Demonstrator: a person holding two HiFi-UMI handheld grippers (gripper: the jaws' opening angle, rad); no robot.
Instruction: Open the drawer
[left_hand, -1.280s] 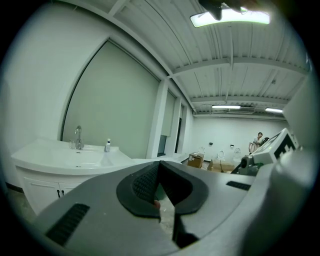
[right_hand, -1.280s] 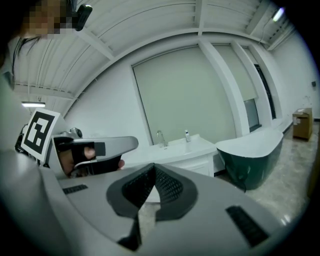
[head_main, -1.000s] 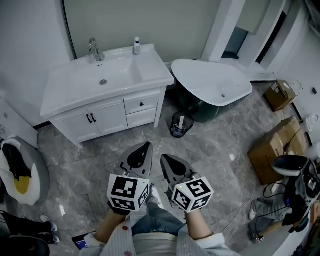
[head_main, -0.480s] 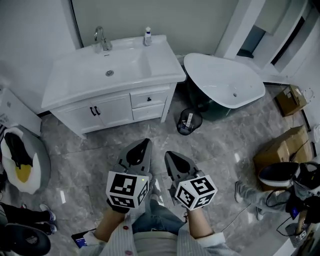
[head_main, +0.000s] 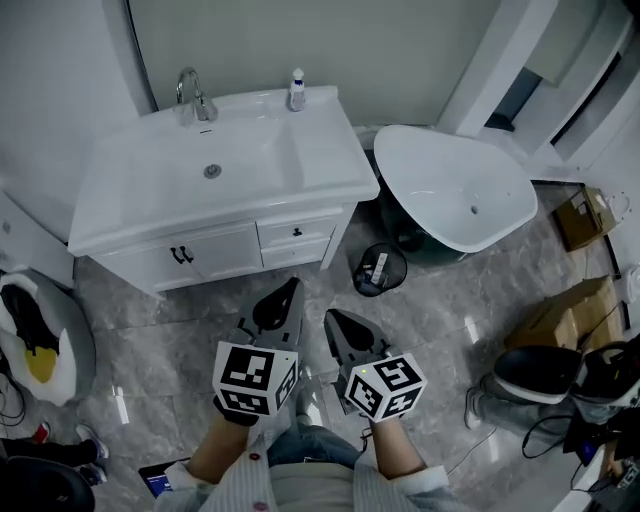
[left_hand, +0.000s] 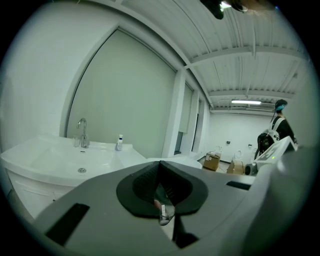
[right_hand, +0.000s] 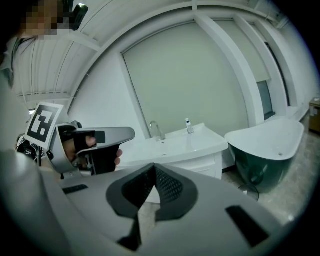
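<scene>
A white vanity (head_main: 215, 185) with a sink stands ahead against the wall. Its small top drawer (head_main: 297, 233) with a dark knob sits at the front right, above a second drawer (head_main: 292, 255); both are closed. Two cabinet doors with dark handles (head_main: 180, 255) lie left of them. My left gripper (head_main: 288, 292) and right gripper (head_main: 331, 320) hang side by side over the floor, short of the vanity, both shut and empty. In the left gripper view the left gripper (left_hand: 159, 164) points at the sink. In the right gripper view the right gripper (right_hand: 154, 166) faces the vanity (right_hand: 190, 145).
A white freestanding bathtub (head_main: 455, 195) stands right of the vanity, with a dark waste bin (head_main: 379, 268) between them. Cardboard boxes (head_main: 560, 315) and gear lie at the right. A faucet (head_main: 190, 95) and a bottle (head_main: 297, 90) stand on the vanity top. A person (left_hand: 277, 127) stands far off.
The vanity has come nearer and lower in the head view as both grippers advanced toward it together. Both stay shut and side by side.
</scene>
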